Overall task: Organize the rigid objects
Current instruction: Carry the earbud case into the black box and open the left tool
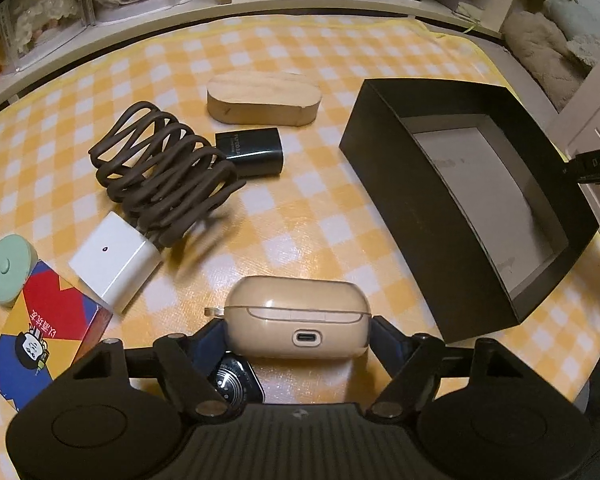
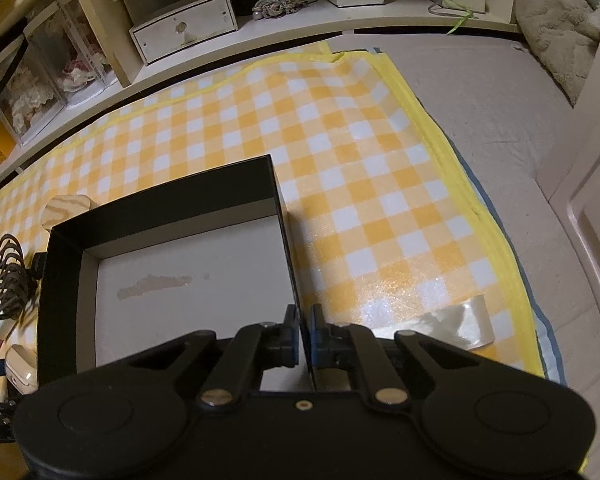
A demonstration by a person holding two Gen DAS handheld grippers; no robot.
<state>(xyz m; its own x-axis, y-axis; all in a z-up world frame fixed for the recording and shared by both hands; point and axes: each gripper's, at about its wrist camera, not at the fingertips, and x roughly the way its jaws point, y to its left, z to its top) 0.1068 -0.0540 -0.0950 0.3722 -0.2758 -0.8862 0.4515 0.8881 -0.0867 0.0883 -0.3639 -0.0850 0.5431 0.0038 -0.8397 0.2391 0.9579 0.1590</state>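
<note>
Earbud case (image 1: 296, 316) light, stiff, glossy-slippery | left gripper (image 1: 298, 330) fingers half-open, flanking its ends, contact unclear | right gripper (image 2: 301, 334) pinched on black box (image 2: 162, 196) wall, 3 o'clock.

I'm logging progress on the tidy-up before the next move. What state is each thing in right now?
Black box: open, nothing inside, its wall pinched by the right tongs.
Earbud case: lid shut, lying on the mat, between the left tongs, pads at its sides.
Brown cable: coiled, on the mat.
White charger: lying beside the cable.
Black adapter: lying flat.
Wooden block: lying flat.
Watch: lying under the left tongs.
</note>
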